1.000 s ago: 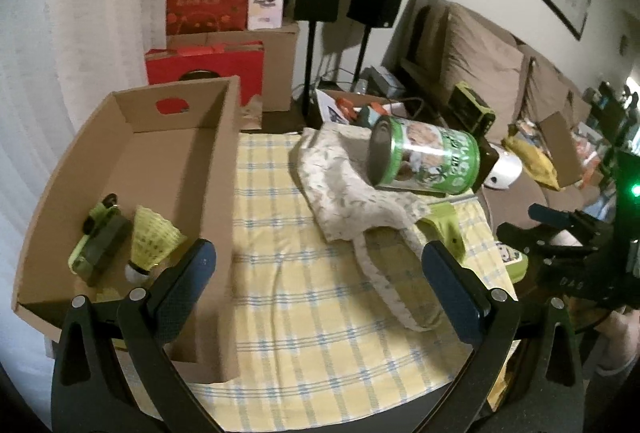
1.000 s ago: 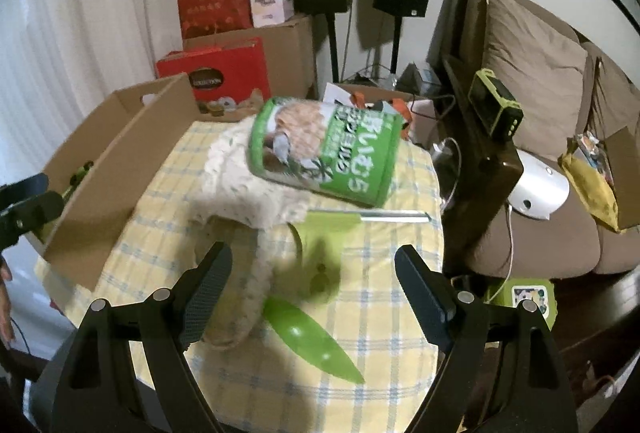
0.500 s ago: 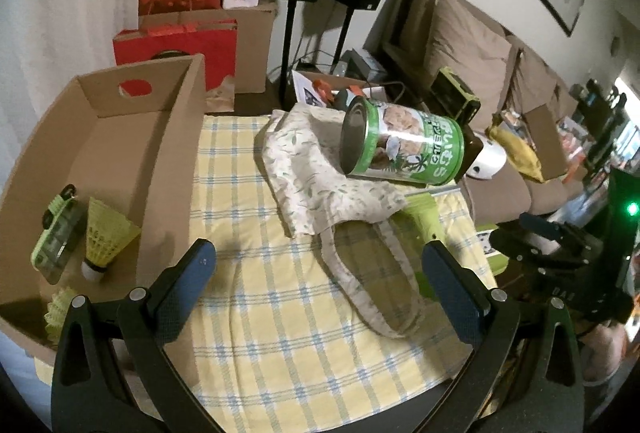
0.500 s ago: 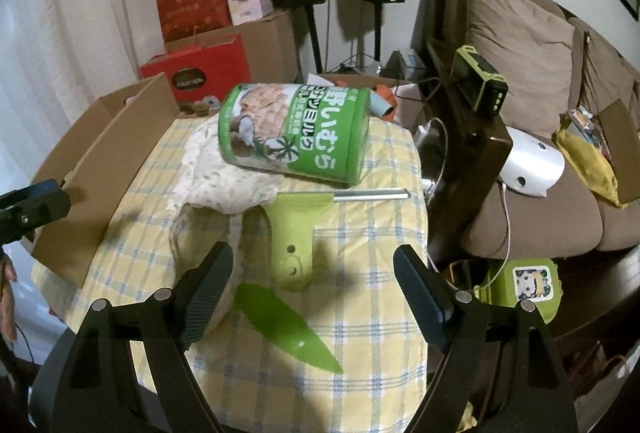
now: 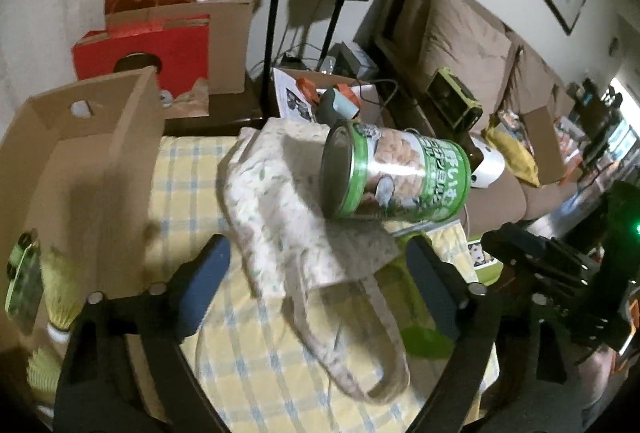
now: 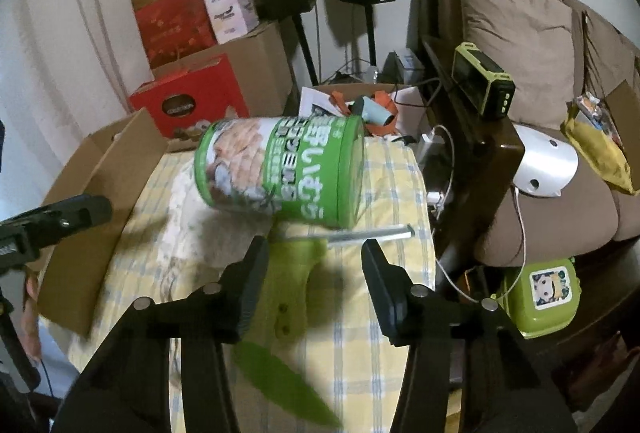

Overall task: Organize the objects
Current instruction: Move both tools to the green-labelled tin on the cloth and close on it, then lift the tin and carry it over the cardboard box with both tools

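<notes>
Both grippers have advanced over the table since the earlier frames, jaws now closing. Right gripper (image 6: 312, 281): half-narrowed, nothing pressed; the green-handled tool (image 6: 296, 273) lies between its fingers, handle toward camera, metal bar crosswise beyond. Left gripper (image 5: 316, 281): still wide, empty, straddling the floral tote bag (image 5: 288, 217). Green tin (image 6: 280, 173) lies on its side just beyond, long axis across; Japanese lettering, unreadable. Cardboard box (image 5: 80, 169) at left holds a shuttlecock (image 5: 60, 289).

The green tin (image 5: 396, 177) hides part of the cloth bag (image 5: 288, 209); its print is blurred.
</notes>
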